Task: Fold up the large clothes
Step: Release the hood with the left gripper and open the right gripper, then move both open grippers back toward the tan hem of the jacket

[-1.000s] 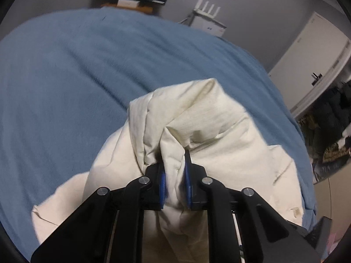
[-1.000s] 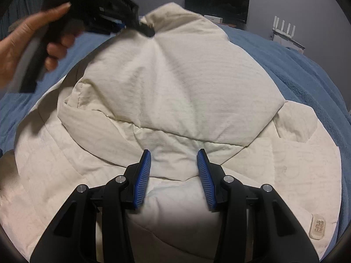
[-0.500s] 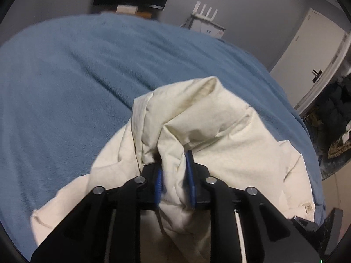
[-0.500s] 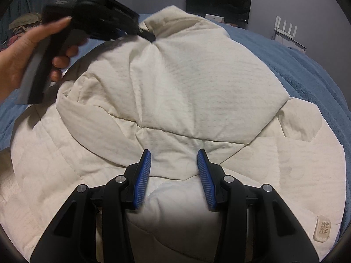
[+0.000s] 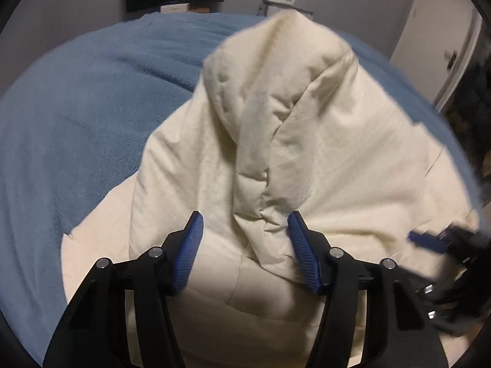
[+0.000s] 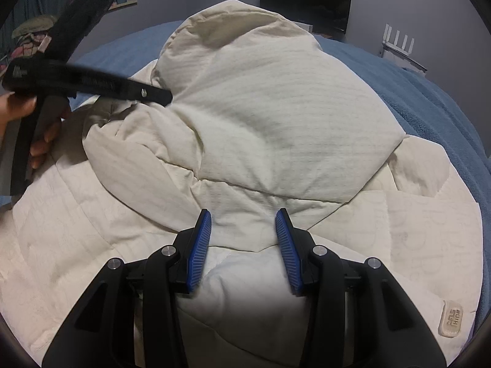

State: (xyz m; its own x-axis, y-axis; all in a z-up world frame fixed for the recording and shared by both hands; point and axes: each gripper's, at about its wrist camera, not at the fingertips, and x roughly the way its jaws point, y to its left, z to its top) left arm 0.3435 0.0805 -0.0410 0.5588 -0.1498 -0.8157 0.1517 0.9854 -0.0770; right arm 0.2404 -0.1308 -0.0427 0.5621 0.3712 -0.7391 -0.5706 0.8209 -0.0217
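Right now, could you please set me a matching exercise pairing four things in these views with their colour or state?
1. garment
2. blanket
3. screen
4. left gripper

A. blue, spread underneath
B. jaws apart
C. cream, heaped in a peak
D. black, by the far wall

Pairs: 1-C, 2-A, 3-D, 4-B.

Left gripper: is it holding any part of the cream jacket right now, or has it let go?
Nothing is held. The left gripper is open, its blue pads apart on either side of a bunched fold of the cream jacket. The right gripper is open too.
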